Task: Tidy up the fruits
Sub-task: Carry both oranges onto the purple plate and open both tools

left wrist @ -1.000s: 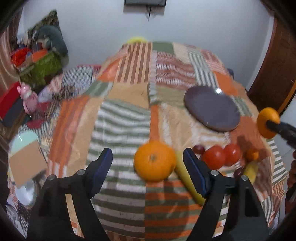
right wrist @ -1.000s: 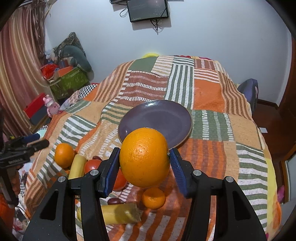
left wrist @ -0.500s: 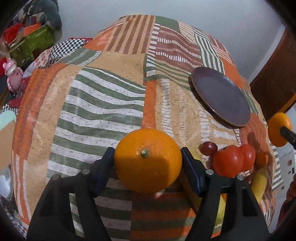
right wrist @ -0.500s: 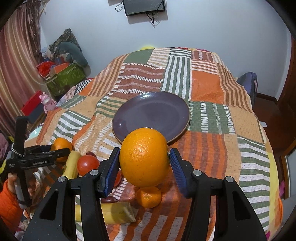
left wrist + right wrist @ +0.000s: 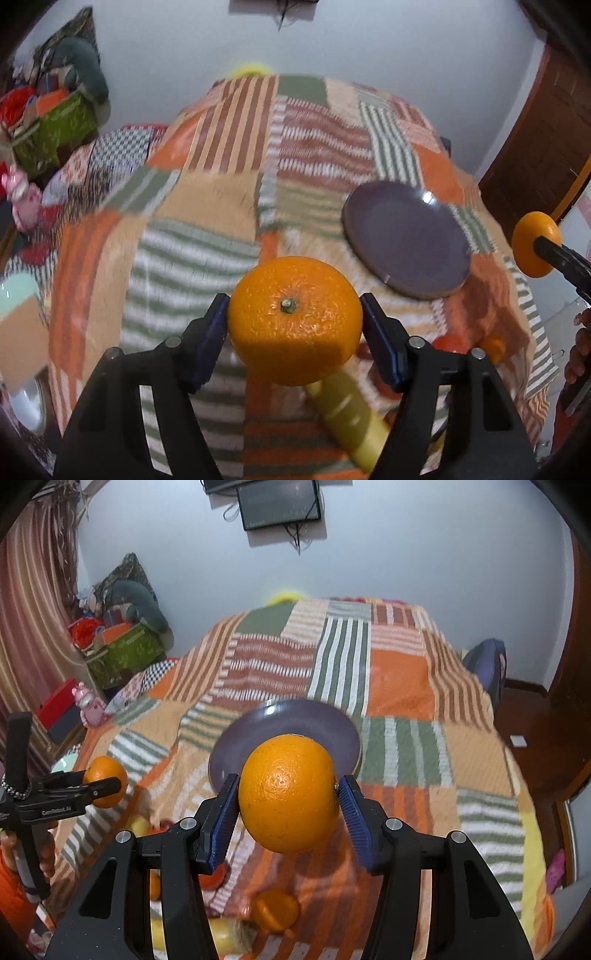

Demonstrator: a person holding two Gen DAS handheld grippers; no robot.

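My left gripper [image 5: 293, 323] is shut on an orange [image 5: 294, 319] and holds it above the patchwork bedspread [image 5: 207, 206]. My right gripper [image 5: 287, 806] is shut on a second orange [image 5: 288, 794], also lifted, in front of the purple plate [image 5: 295, 716]. The plate also shows in the left wrist view [image 5: 402, 236], to the right and beyond the left orange. In the right wrist view the left gripper and its orange [image 5: 105, 781] are at the left. In the left wrist view the right gripper's orange [image 5: 533, 243] is at the far right.
On the bedspread lie a banana [image 5: 351, 413], tomatoes [image 5: 450, 343], a small orange [image 5: 275, 910] and another small orange [image 5: 493, 349]. A green box [image 5: 125, 653] and clutter stand left of the bed. A wall screen [image 5: 279, 504] hangs behind.
My left gripper closed on the orange and lifted it off the bedspread. My right gripper, still holding its orange, rose a little.
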